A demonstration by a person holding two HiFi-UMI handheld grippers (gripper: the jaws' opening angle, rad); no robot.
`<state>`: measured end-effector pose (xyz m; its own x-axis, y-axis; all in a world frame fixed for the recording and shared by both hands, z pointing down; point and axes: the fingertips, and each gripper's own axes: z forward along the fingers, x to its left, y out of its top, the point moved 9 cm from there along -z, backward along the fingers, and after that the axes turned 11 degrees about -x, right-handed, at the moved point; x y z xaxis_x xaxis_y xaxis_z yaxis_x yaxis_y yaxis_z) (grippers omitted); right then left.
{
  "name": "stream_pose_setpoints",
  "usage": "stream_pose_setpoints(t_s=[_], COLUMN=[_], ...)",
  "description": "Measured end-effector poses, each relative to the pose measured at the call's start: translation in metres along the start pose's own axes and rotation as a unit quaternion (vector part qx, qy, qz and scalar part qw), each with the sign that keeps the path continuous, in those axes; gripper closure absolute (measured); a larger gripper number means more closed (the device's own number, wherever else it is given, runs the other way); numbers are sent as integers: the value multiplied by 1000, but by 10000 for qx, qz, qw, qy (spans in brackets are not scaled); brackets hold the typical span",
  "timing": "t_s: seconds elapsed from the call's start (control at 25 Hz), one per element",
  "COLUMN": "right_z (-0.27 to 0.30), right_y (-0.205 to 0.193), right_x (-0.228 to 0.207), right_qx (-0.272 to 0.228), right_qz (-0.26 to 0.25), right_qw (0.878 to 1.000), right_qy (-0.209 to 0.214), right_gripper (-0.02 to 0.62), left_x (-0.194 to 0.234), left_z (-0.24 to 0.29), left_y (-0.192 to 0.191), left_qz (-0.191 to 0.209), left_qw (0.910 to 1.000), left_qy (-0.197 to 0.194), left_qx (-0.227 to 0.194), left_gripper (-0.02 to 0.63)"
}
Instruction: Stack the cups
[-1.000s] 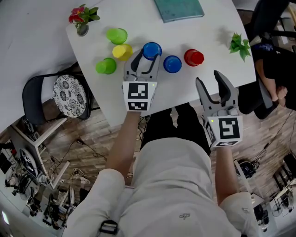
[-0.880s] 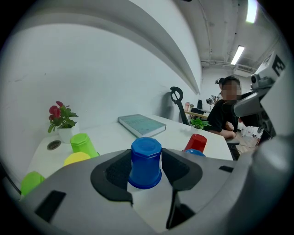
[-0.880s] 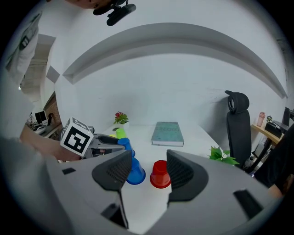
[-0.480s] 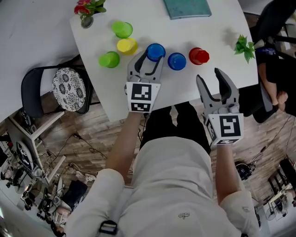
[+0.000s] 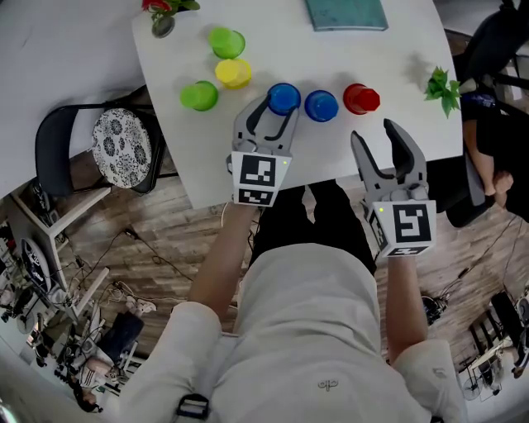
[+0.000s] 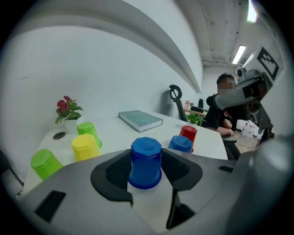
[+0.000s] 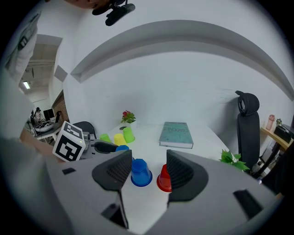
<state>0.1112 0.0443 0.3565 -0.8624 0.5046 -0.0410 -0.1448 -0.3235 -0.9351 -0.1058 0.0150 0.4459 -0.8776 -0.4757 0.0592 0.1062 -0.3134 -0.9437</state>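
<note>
Six upside-down cups stand on the white table (image 5: 376, 49): two green (image 5: 226, 41) (image 5: 199, 96), one yellow (image 5: 234, 73), two blue and one red (image 5: 360, 98). My left gripper (image 5: 274, 107) is shut on the left blue cup (image 6: 146, 161), its pads against both sides while the cup rests on the table. The second blue cup (image 5: 321, 106) stands just right of it. My right gripper (image 5: 395, 142) hangs open and empty over the table's near edge, with the second blue cup (image 7: 140, 172) and the red cup (image 7: 164, 179) ahead of its jaws.
A teal book (image 5: 345, 12) lies at the table's far side. A small green plant (image 5: 440, 84) stands at the right edge and a flower pot (image 5: 164, 18) at the far left corner. A chair (image 5: 116, 149) stands left of the table; a person (image 5: 496, 124) sits to the right.
Only the head camera has shifted, so the table sits a little higher in the picture. Both grippers and all the cups keep their places relative to each other.
</note>
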Motion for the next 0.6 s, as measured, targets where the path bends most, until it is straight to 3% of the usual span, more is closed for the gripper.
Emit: stream_pose_setpoints(t_s=[0.6], right_z=[6], right_y=[1], right_x=[1], right_qx=[59], right_qz=[-127], right_qw=[9993], right_qy=[343], right_gripper=[354], left_x=[-10], left_z=[-16], left_y=[-12], left_qz=[-130], left_qw=[9998], left_qy=[172], left_qx=[-53], left_gripper=[394])
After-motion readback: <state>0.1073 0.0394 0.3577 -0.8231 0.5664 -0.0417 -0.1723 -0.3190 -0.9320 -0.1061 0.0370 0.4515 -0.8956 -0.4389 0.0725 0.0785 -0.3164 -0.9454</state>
